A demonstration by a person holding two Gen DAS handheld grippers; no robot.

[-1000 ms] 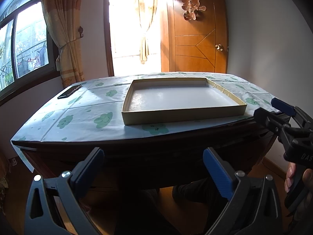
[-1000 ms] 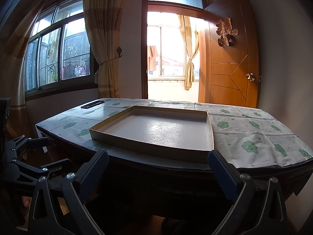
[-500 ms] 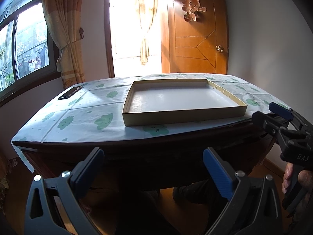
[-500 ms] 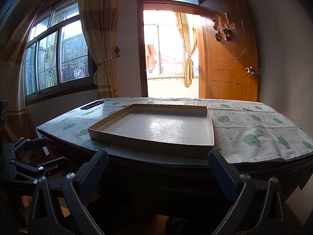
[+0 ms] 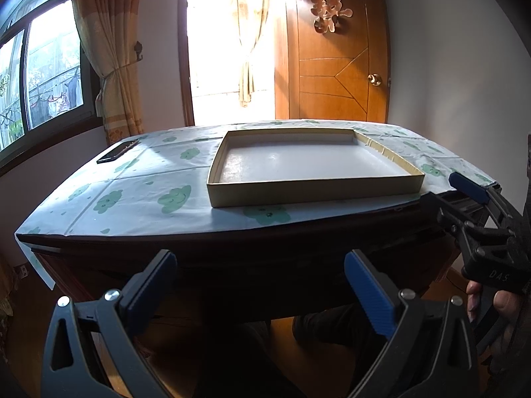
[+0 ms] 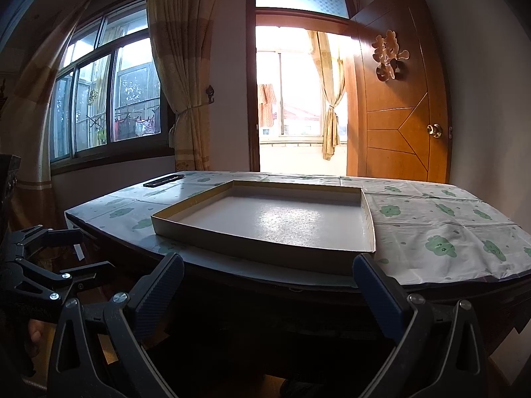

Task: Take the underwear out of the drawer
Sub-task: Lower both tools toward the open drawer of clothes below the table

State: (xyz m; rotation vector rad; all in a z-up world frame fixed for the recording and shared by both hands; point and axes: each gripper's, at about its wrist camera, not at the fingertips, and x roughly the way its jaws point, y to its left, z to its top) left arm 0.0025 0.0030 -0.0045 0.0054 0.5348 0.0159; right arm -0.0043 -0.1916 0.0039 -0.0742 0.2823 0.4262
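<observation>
Underwear is nowhere in view, and no drawer shows plainly; any drawer would sit in the dark wooden front under the cloth-covered surface (image 5: 139, 195), ahead of and just above both grippers. The left gripper (image 5: 260, 285) and right gripper (image 6: 268, 285) gape wide, holding nothing. The shallow cardboard tray (image 5: 315, 190) on top is empty.

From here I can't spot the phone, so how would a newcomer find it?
Start at the table with the cloud-print cloth. Beside the big shallow box, go to the far corner by the window: the phone is the only flat, dark slab there.
</observation>
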